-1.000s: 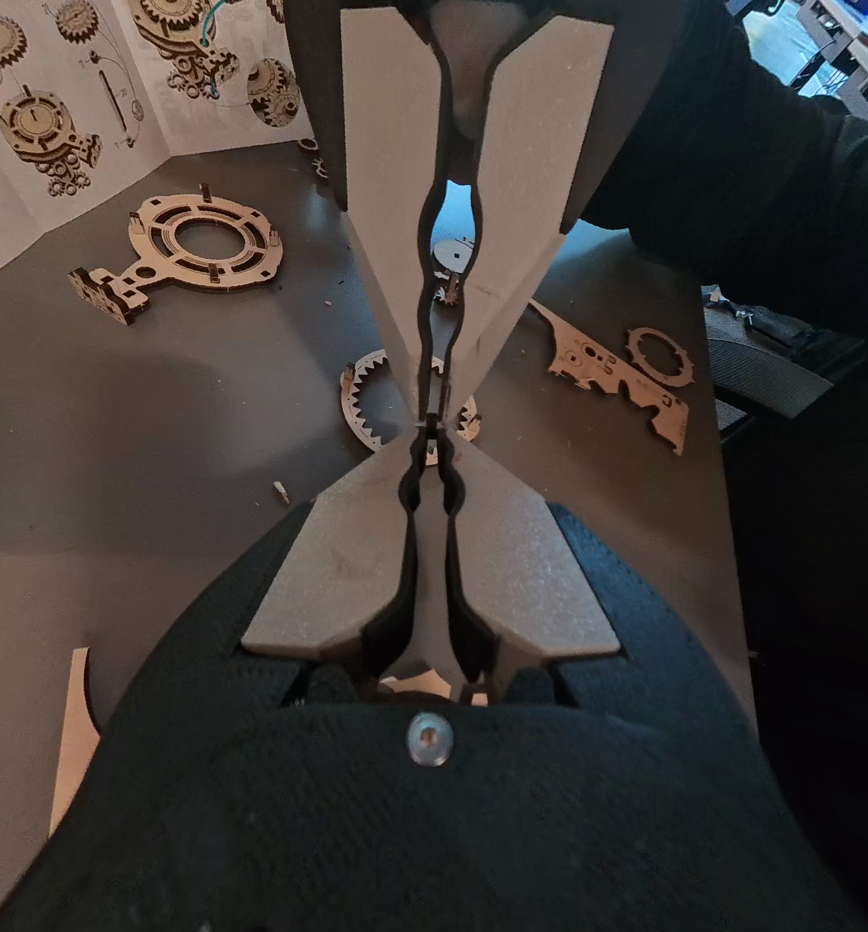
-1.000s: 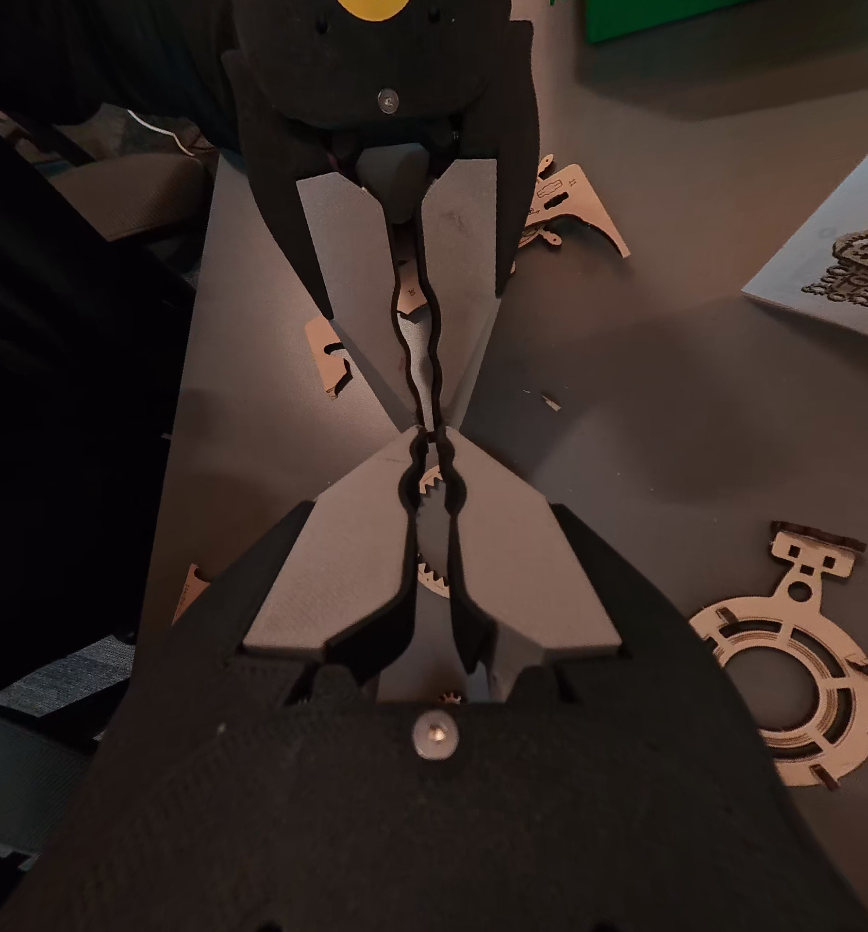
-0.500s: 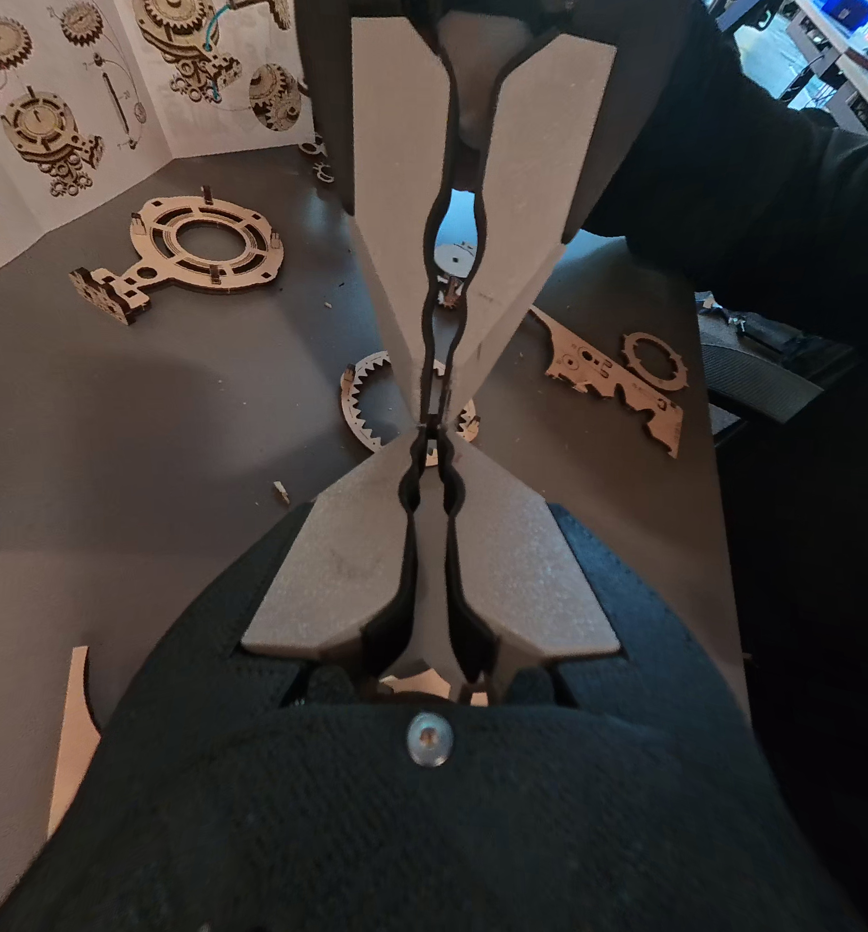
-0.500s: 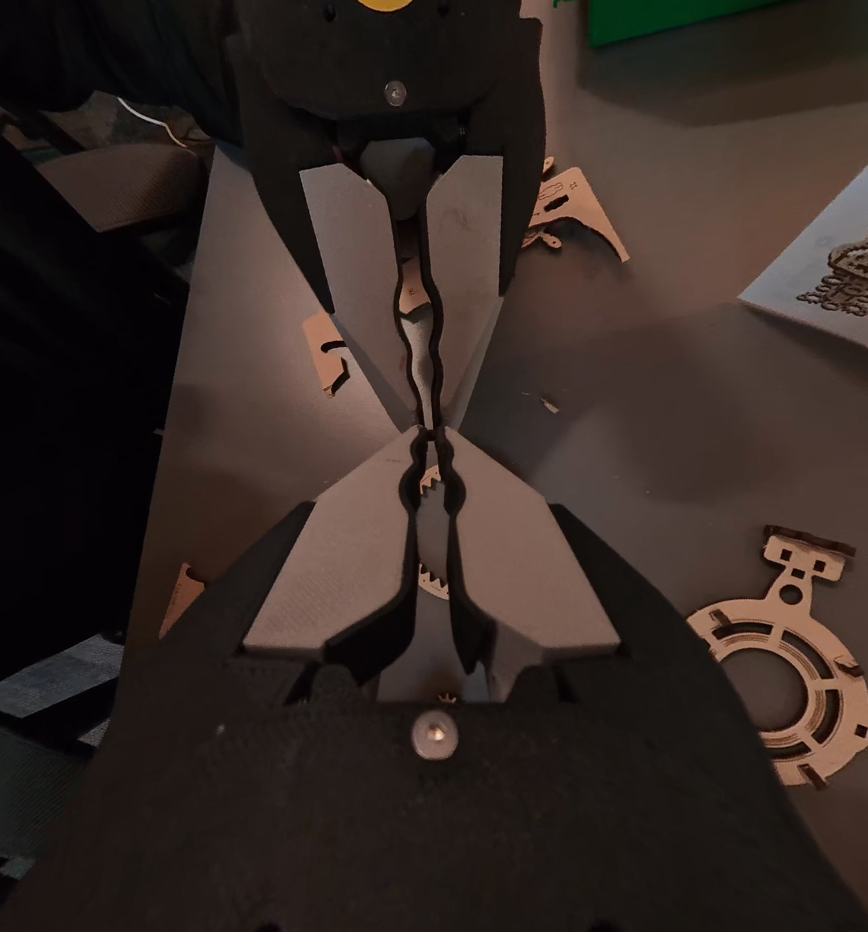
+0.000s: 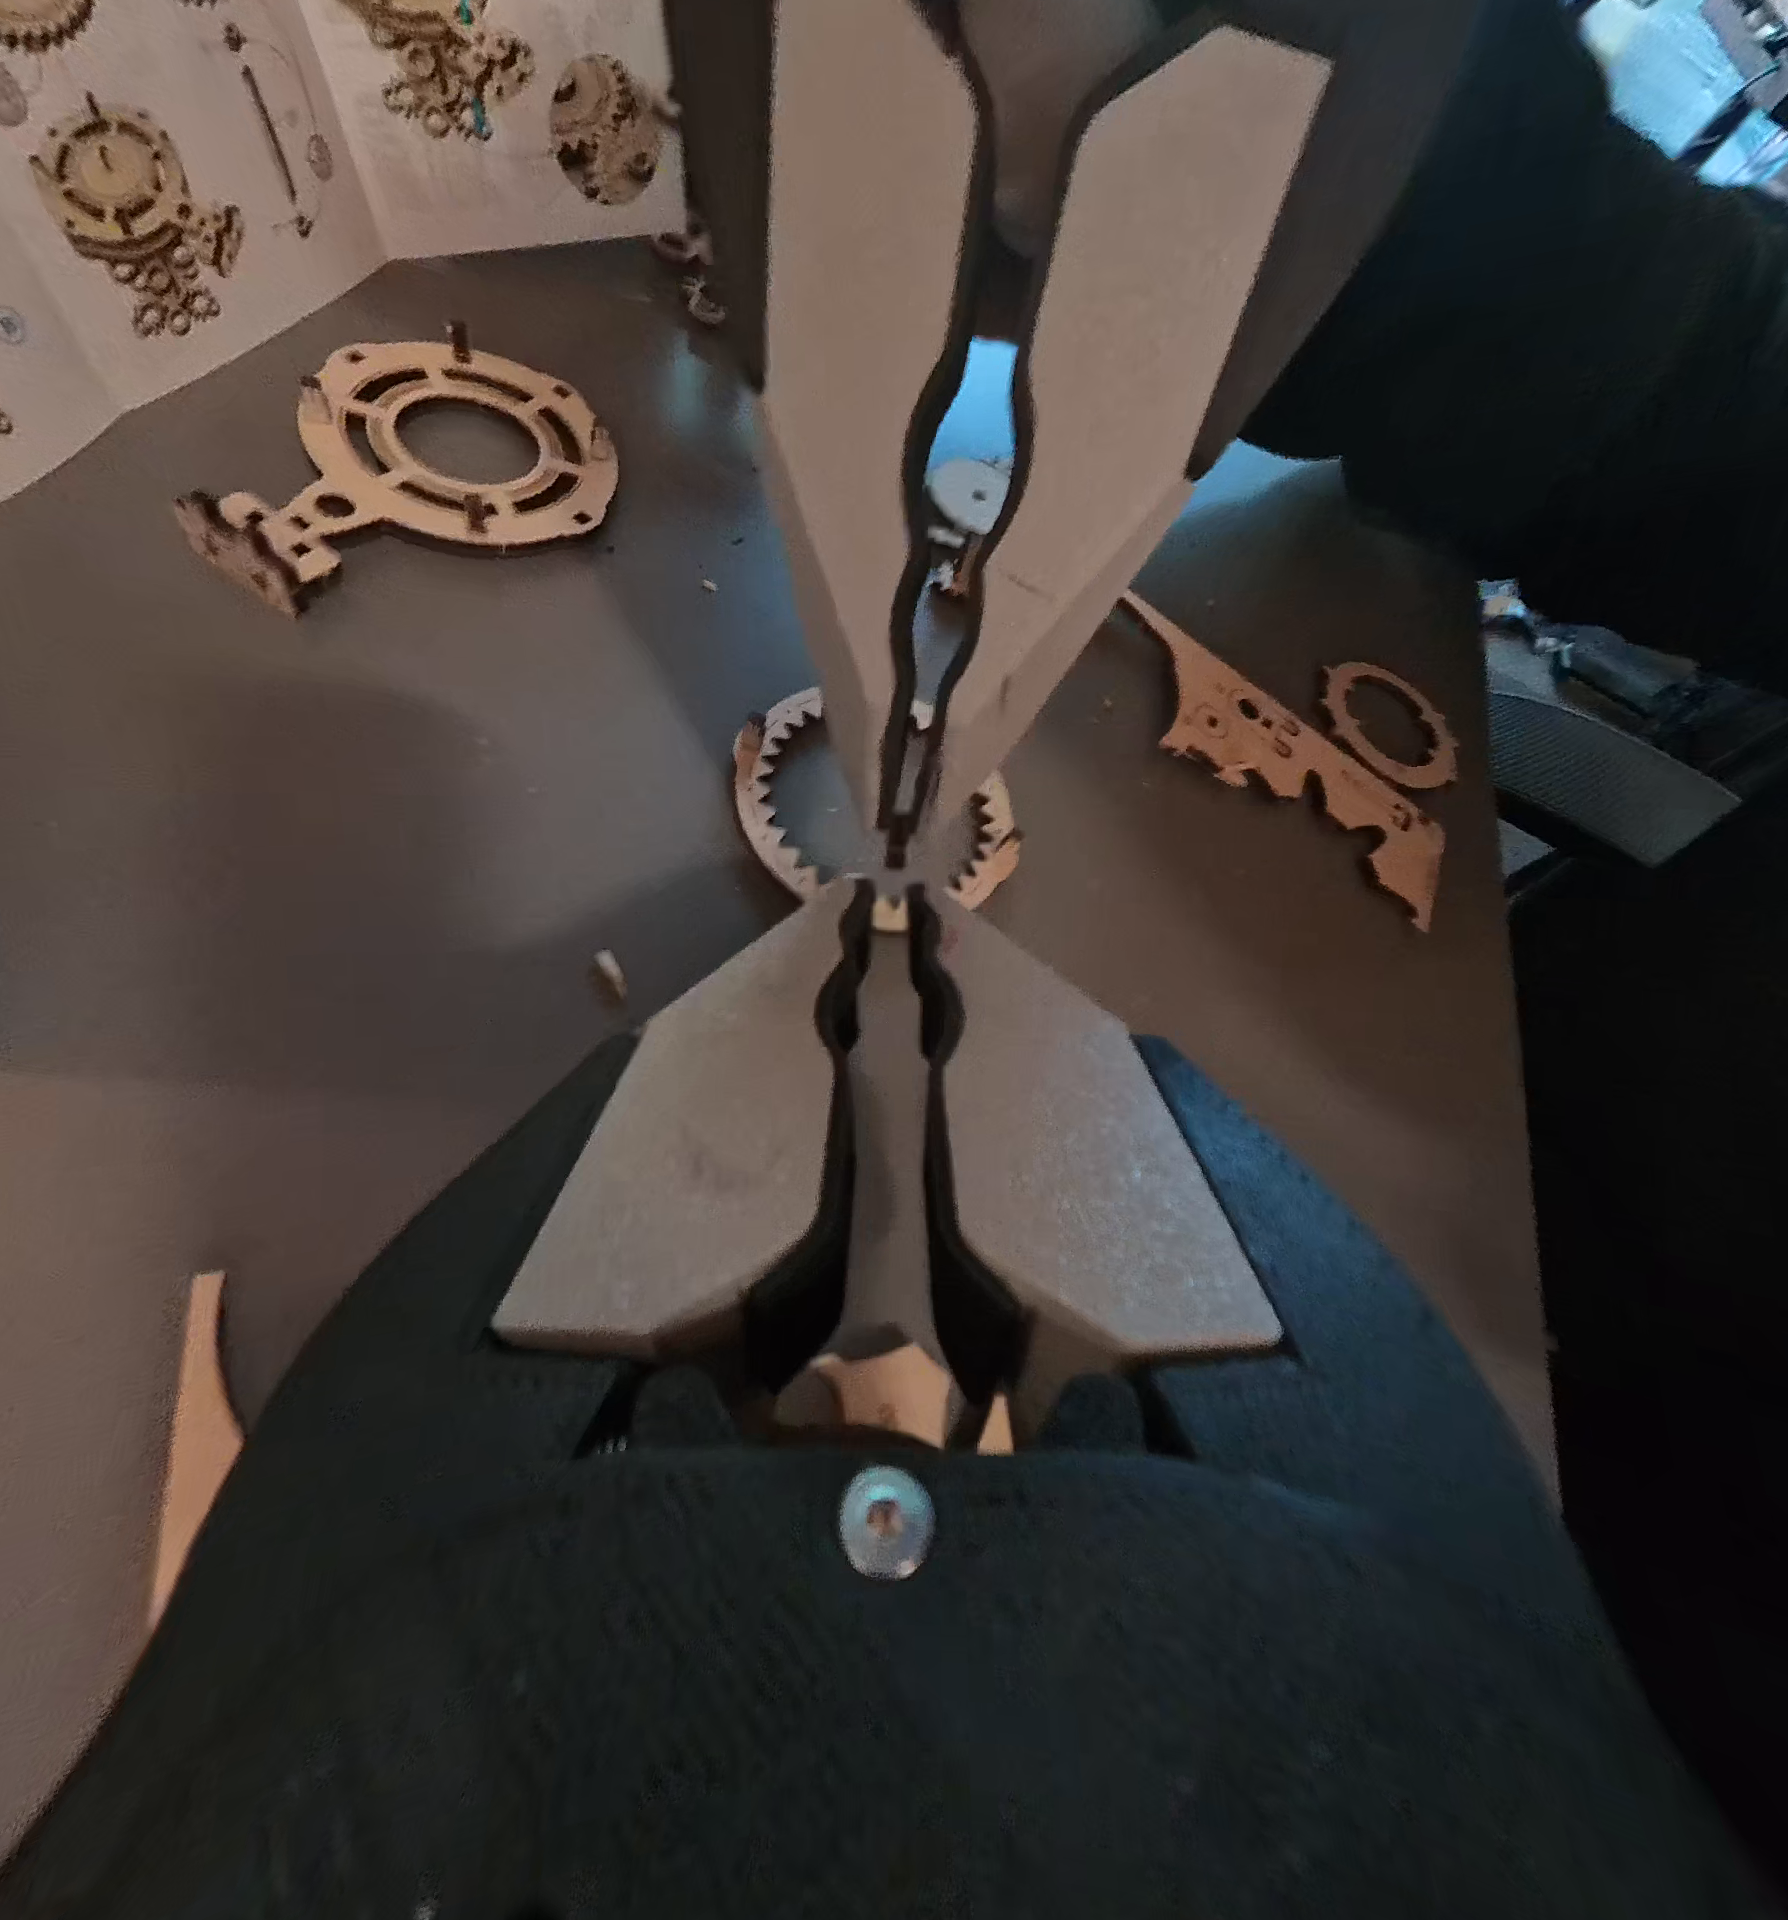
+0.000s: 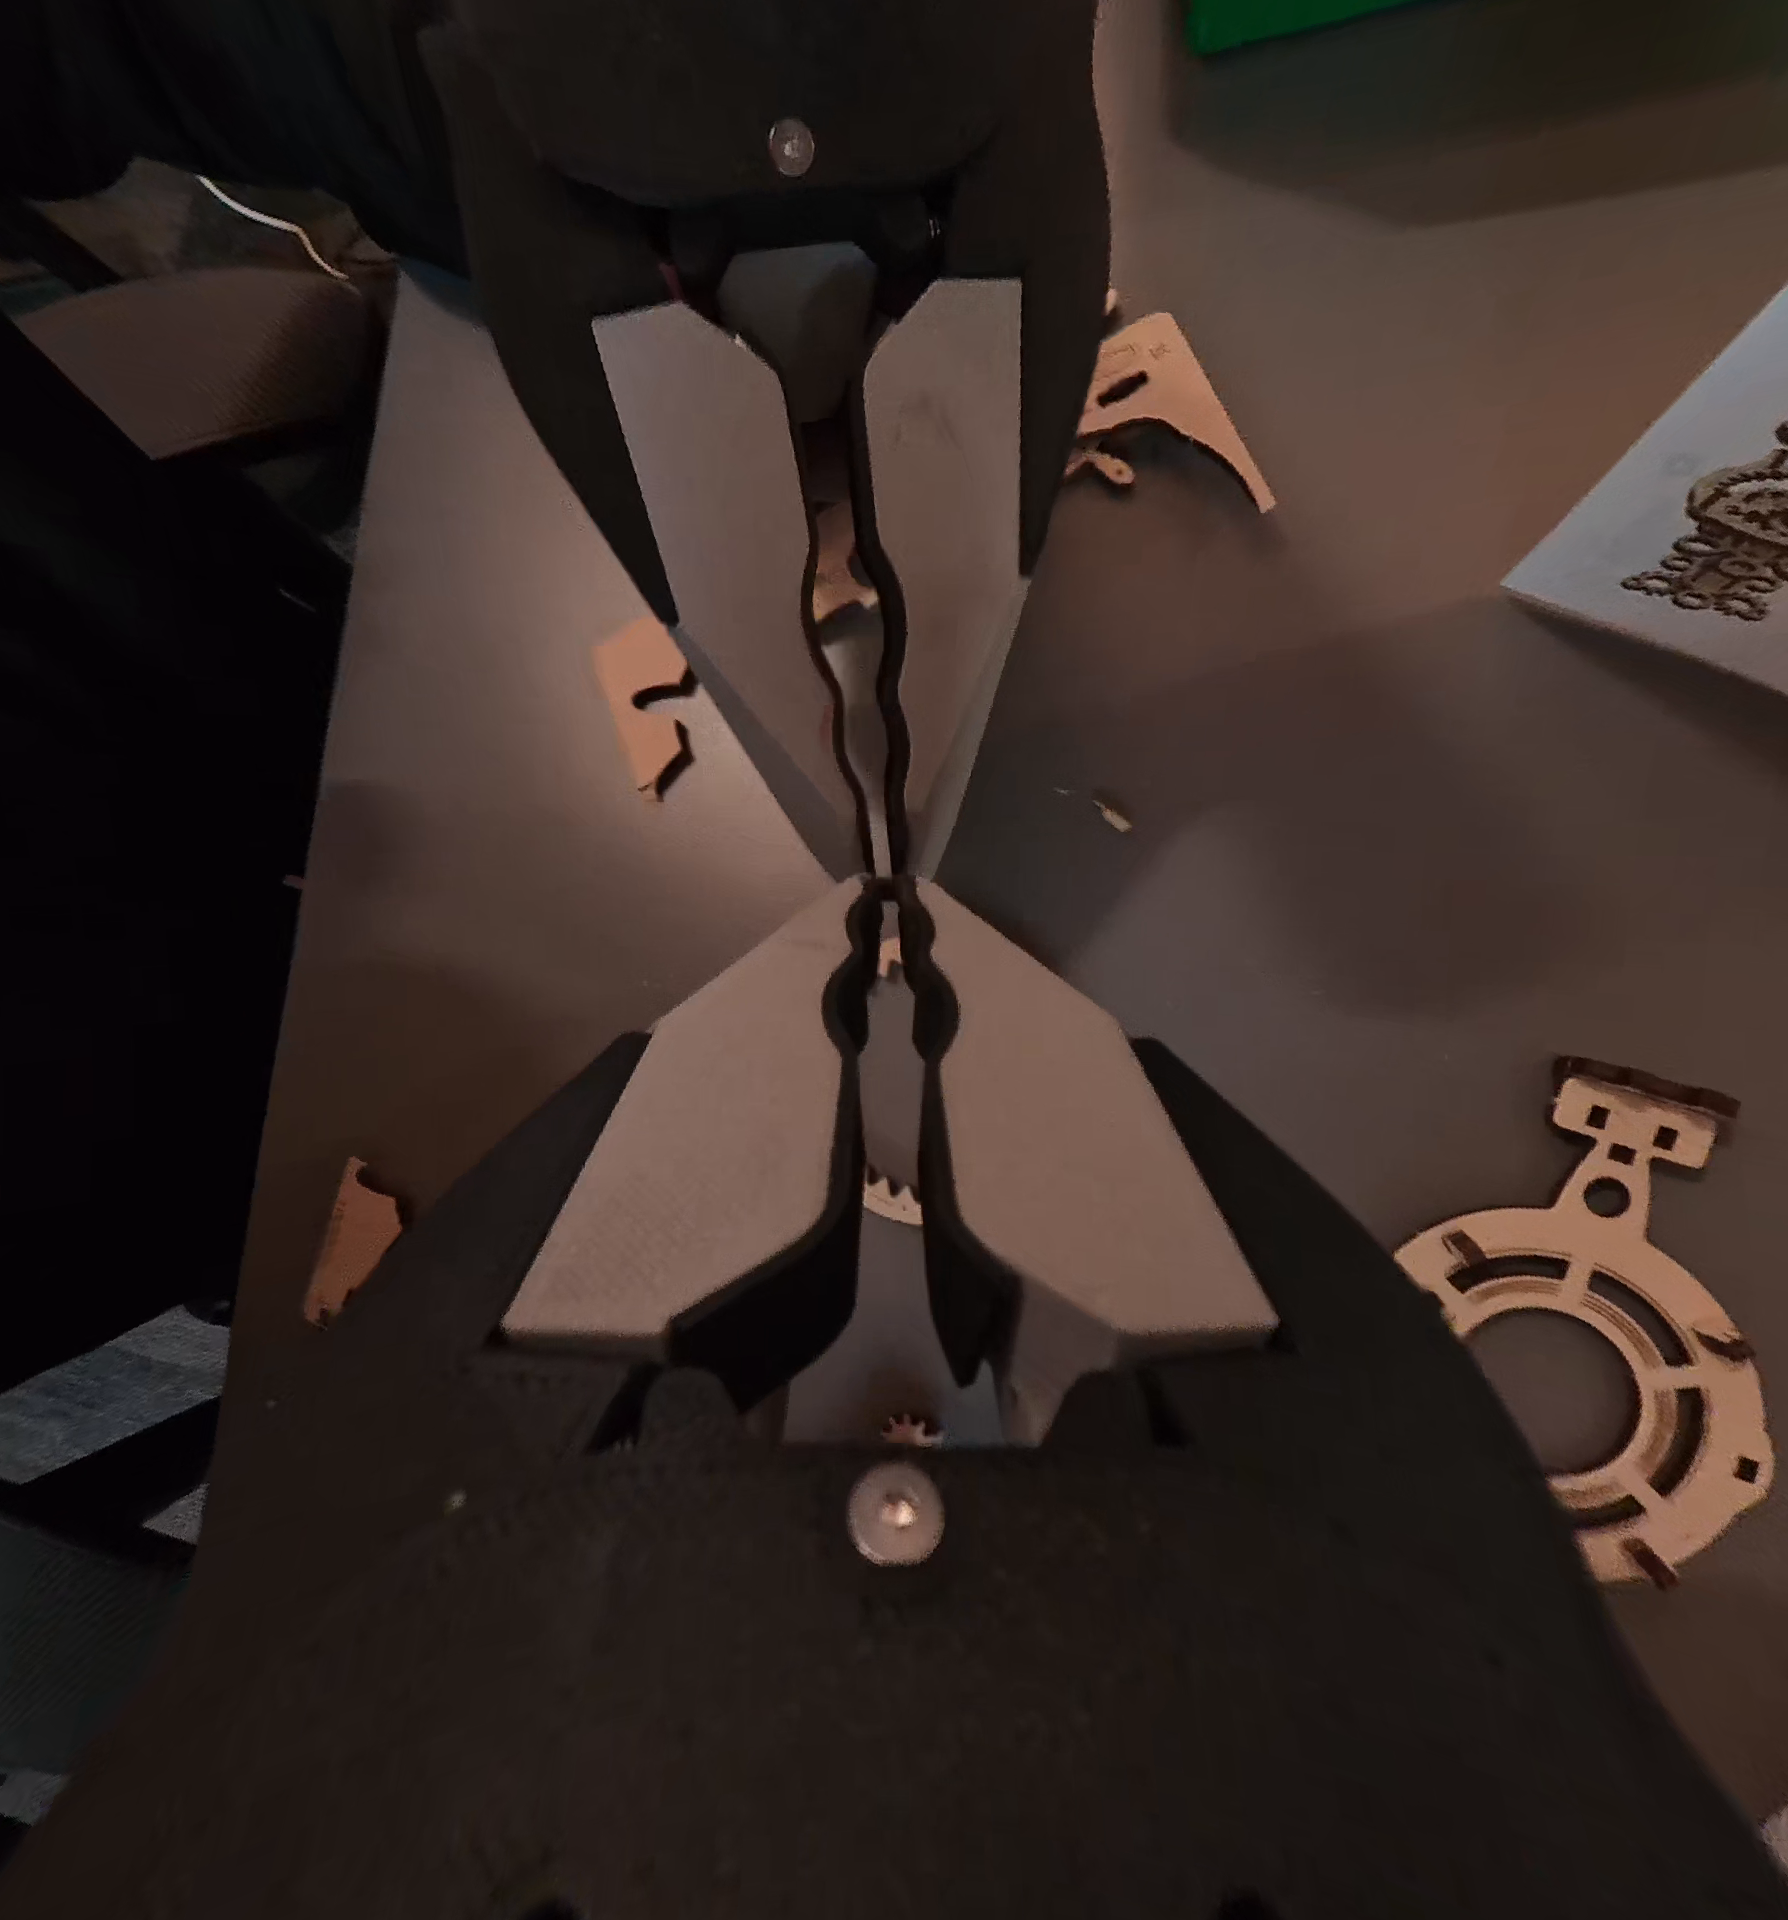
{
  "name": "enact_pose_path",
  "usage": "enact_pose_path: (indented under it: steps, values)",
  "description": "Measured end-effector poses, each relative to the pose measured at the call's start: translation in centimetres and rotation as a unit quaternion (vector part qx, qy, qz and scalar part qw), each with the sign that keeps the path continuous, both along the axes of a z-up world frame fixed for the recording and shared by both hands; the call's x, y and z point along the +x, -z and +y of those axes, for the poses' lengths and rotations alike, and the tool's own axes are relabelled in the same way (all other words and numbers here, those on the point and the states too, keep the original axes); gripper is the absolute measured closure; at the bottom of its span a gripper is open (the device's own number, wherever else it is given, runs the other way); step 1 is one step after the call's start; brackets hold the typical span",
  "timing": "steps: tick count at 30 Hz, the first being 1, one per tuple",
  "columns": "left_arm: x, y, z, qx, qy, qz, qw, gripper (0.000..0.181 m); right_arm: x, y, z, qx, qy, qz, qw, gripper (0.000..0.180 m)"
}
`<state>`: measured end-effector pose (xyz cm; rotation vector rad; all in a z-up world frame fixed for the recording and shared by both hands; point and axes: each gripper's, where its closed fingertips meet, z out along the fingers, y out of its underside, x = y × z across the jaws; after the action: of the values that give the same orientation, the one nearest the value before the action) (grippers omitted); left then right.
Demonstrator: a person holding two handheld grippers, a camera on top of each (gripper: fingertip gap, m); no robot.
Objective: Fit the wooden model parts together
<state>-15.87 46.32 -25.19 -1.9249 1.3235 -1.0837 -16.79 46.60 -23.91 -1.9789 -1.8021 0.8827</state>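
Where jaws meet: small gear (image 5: 891,896).

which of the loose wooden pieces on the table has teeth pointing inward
The toothed ring lying flat under the meeting tongs tips: its teeth line the inner edge. The small ring at right has notches around its outside, and the large round frame has none.

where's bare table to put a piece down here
Widest bare patch: the grey table, between the round frame piece and the toothed ring. In the right wrist view, another lies between the instruction sheet and that frame. Crowded: right of the ring, around the jagged strip.
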Motion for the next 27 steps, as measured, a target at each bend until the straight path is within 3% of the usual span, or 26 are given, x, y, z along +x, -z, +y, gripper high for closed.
enact_pose_path:
  steps: [5,12,27]
  values:
    - [-1.5,1.2,1.8,0.068,-0.028,0.061,0.995,0.174,0.4,0.7,0.2,0.012,0.006,-0.011,1.0,0.18]
    - [-1.2,1.7,1.2,0.061,-0.017,0.069,0.996,0.174,0.3,2.7,0.1,0.064,-0.001,-0.052,0.997,0.18]
    - [-1.1,2.0,0.9,0.06,-0.008,0.078,0.995,0.176,0.5,3.1,0.5,0.078,-0.004,-0.061,0.995,0.18]
